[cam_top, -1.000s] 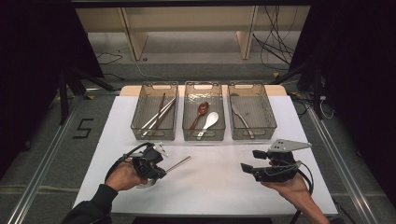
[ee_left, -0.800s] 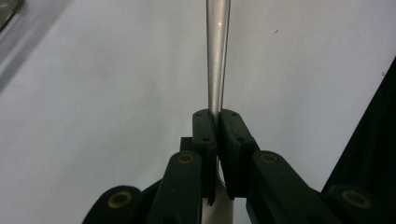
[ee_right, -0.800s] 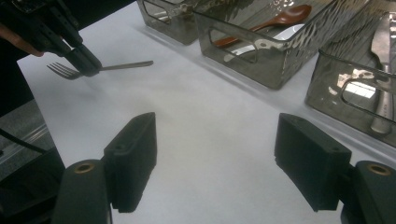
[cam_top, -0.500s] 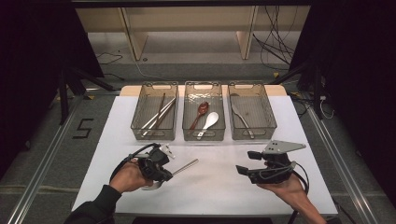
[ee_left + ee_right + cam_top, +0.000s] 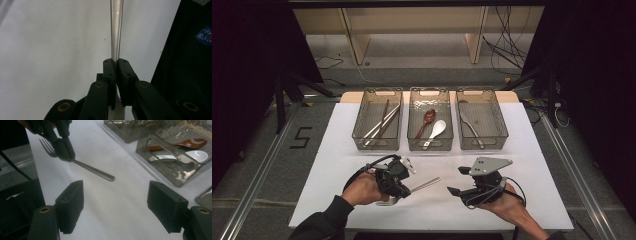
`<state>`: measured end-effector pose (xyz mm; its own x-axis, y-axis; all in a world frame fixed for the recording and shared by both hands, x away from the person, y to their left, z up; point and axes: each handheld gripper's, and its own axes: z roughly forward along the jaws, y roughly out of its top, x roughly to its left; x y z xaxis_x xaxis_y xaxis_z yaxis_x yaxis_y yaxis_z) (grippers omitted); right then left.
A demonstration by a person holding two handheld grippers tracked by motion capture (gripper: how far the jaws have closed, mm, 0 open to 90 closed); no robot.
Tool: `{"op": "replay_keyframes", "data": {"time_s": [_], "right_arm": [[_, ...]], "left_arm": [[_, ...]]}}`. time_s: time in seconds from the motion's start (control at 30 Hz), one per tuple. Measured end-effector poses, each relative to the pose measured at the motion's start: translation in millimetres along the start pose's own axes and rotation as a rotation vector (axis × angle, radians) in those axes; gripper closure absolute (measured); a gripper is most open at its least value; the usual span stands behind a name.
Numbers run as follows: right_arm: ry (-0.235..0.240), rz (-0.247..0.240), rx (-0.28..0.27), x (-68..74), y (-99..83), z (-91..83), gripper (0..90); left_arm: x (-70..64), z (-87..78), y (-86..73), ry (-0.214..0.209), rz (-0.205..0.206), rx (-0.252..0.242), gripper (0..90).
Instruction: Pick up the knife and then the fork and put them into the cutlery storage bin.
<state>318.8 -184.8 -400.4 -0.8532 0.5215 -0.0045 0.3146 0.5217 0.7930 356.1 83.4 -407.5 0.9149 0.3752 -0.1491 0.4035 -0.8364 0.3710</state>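
A metal fork [image 5: 426, 183] is clamped at its neck in my left gripper [image 5: 403, 189], just above the white table [image 5: 332, 165]. Its handle points right and its tines [image 5: 385, 202] stick out behind the jaws. In the left gripper view the handle [image 5: 116, 27] runs straight up from the shut gripper [image 5: 116, 65]. My right gripper [image 5: 458, 181] stands open a short way right of the handle's tip, with nothing between its jaws. The right gripper view has the open gripper [image 5: 117, 205] low in front, with the fork [image 5: 93, 170] and the left gripper [image 5: 63, 146] beyond it.
Three clear bins stand in a row at the back of the table. The left bin [image 5: 357, 131] holds chopsticks [image 5: 381, 122]. A brown spoon [image 5: 426, 119] and a white spoon [image 5: 436, 130] lie in the middle bin, a knife [image 5: 471, 129] in the right bin [image 5: 500, 126].
My left gripper has carried the fork to the right, toward the right gripper. The right gripper has drifted a little left and nearer the table's front edge, still open.
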Motion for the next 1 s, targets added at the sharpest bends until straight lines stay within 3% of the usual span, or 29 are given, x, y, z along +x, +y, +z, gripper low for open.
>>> {"op": "replay_keyframes", "data": {"time_s": [0.33,0.57,1.0], "right_arm": [[-0.021,-0.161,0.063,19.0,4.1,14.4,30.6],[-0.035,-0.273,0.124,29.7,3.4,25.7,32.2],[-0.032,-0.389,0.193,41.6,1.8,39.6,43.1]], "left_arm": [[-12.6,5.3,20.0,-0.042,0.063,0.030,84.9],[-16.5,7.7,23.6,-0.056,0.073,0.048,84.9],[-19.8,8.7,26.3,-0.094,0.102,0.068,84.9]]}}
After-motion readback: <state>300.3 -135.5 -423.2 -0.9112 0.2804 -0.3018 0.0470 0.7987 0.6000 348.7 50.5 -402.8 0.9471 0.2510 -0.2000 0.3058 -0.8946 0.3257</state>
